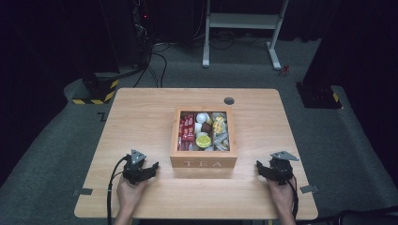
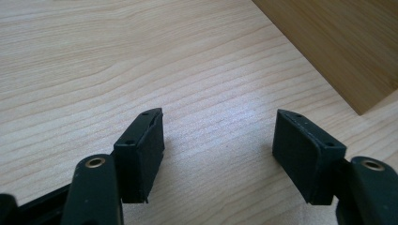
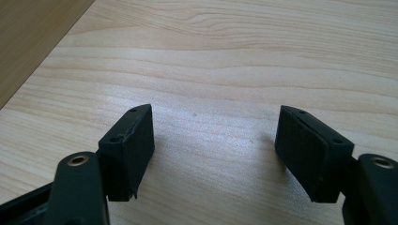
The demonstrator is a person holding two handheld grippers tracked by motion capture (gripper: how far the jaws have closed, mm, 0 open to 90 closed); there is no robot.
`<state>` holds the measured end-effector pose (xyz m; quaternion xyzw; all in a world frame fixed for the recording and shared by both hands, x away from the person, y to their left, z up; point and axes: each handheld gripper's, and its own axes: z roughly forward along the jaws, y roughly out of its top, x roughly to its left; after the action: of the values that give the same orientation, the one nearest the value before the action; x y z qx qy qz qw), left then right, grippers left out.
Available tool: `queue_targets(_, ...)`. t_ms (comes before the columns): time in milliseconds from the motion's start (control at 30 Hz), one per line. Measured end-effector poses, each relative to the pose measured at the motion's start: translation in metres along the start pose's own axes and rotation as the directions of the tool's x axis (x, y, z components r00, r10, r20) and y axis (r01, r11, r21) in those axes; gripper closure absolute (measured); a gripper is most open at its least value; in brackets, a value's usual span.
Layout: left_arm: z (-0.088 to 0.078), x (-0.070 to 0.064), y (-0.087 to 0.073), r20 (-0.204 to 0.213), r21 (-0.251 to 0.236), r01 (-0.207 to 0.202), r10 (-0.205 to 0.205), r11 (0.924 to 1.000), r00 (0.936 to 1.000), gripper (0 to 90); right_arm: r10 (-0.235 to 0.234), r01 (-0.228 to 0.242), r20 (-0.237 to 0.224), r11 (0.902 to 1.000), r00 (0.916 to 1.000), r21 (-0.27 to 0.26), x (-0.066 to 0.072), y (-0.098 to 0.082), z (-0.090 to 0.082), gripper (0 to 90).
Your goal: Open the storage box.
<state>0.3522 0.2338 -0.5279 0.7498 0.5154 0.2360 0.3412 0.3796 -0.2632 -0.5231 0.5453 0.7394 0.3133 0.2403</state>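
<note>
A wooden box marked TEA (image 1: pixel 203 162) sits open-topped at the middle of the table, holding red packets (image 1: pixel 187 127), a green-lidded cup (image 1: pixel 203 140), yellow sachets (image 1: pixel 218 125) and other small items. My left gripper (image 1: pixel 142 167) rests on the table to the box's left, open with nothing between its pads (image 2: pixel 141 150). The box's side wall (image 2: pixel 338 42) fills the upper right of the left gripper view. My right gripper (image 1: pixel 268 168) rests to the box's right, open and empty too, its pads (image 3: pixel 305 150) just above bare wood. The box wall (image 3: pixel 28 42) edges the upper left of that view.
The light wooden table (image 1: pixel 141 117) has a round cable hole (image 1: pixel 229 101) behind the box. Grey carpet surrounds it. A white desk frame (image 1: pixel 241 28) stands at the back, and yellow-black striped feet (image 1: pixel 96 96) lie at the far left.
</note>
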Motion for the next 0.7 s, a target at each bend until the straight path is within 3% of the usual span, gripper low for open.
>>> queue_targets(700, 0.0007, -0.0003, 0.0006, 0.006, -0.001, 0.010, -0.010, 1.0000, 0.9999, 32.8, 0.002, -0.002, 0.001, 1.0000, 1.0000, 0.001, 0.0000, -0.0001, -0.0001, 28.2)
